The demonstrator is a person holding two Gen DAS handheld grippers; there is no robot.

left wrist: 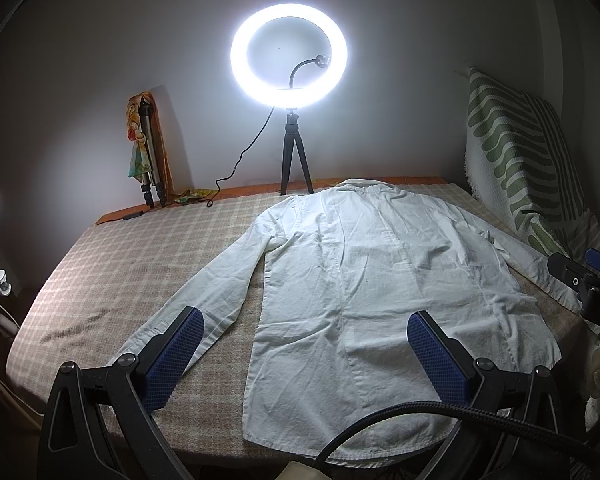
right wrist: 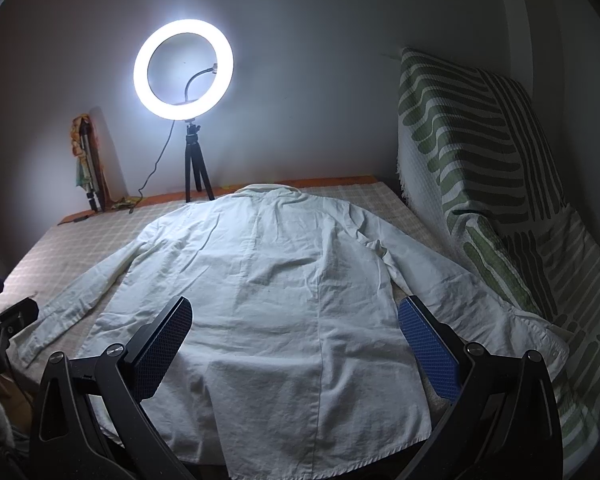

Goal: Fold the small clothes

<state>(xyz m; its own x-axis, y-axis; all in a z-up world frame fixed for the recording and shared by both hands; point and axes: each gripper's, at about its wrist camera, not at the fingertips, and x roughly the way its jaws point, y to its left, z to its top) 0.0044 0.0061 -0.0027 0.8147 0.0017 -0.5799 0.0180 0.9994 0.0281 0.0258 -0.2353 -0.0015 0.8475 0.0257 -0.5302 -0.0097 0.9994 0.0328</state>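
Note:
A white long-sleeved shirt lies flat, back up, on the checked bed cover, collar at the far end, both sleeves spread out. It also shows in the right wrist view. My left gripper is open and empty, hovering above the shirt's near left hem and left sleeve cuff. My right gripper is open and empty above the shirt's lower middle. The right gripper also shows at the right edge of the left wrist view.
A lit ring light on a small tripod stands at the bed's far edge with its cable. A folded tripod leans on the wall at far left. A green-striped cushion lines the right side. The checked bed cover lies under the shirt.

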